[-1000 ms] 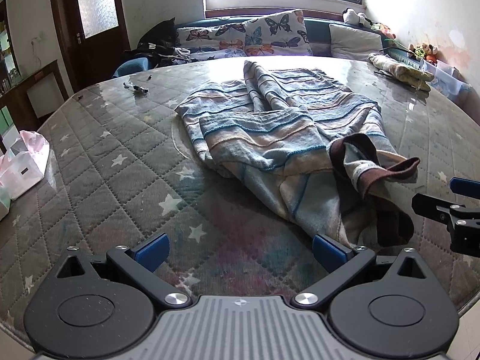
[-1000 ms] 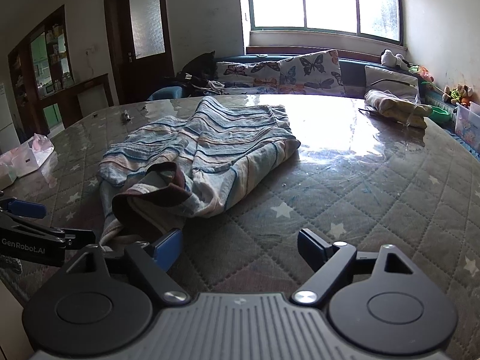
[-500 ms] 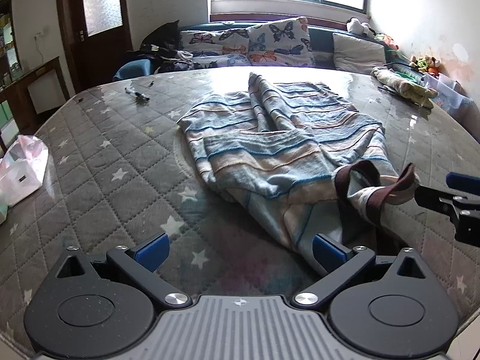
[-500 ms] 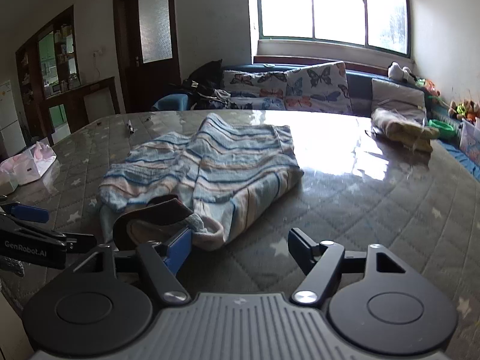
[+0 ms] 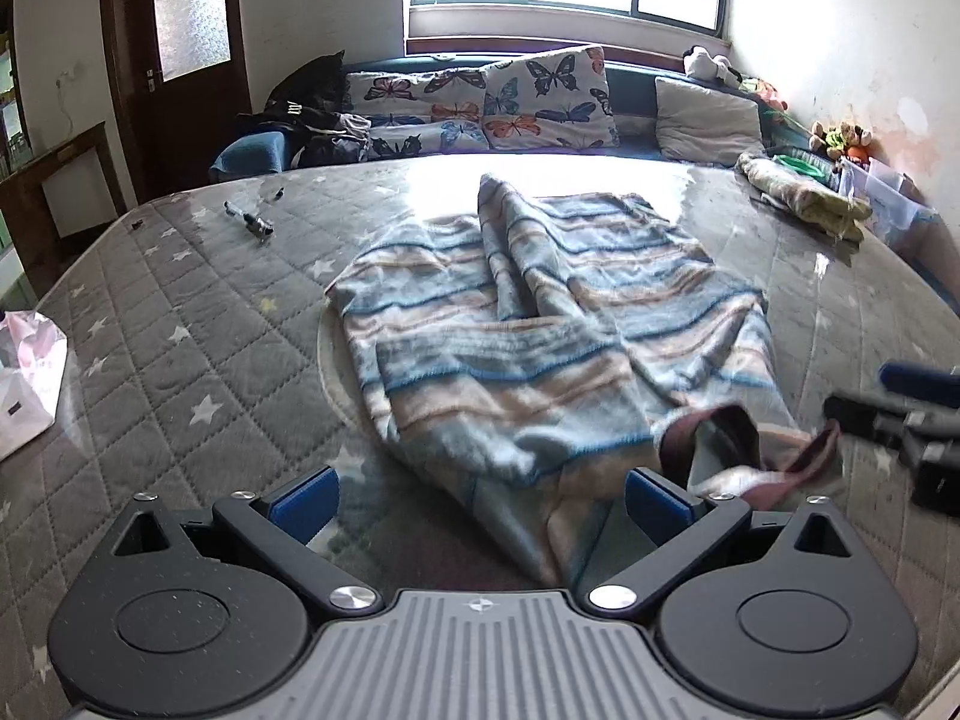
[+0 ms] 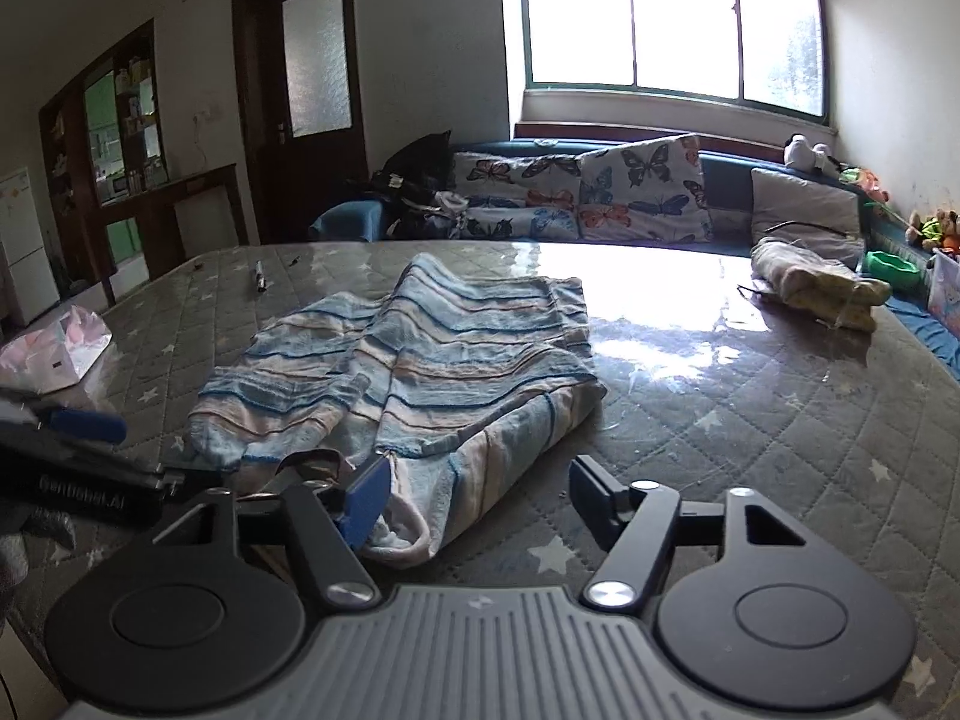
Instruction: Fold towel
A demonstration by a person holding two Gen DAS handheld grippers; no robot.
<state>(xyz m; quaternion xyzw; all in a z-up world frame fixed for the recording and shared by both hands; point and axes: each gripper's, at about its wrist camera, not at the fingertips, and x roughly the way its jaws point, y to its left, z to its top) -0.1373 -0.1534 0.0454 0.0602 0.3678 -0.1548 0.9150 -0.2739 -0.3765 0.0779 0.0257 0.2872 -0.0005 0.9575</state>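
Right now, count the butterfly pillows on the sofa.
3: one upright at centre, one upright left of it, one lying flat below them. Dark clothes may hide more.

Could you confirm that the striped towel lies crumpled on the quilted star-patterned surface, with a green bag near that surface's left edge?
Not quite: the bag is pink, not green, as the left wrist view shows. The rest holds: the striped towel lies crumpled on the quilted star-patterned surface, with the bag near its left edge.
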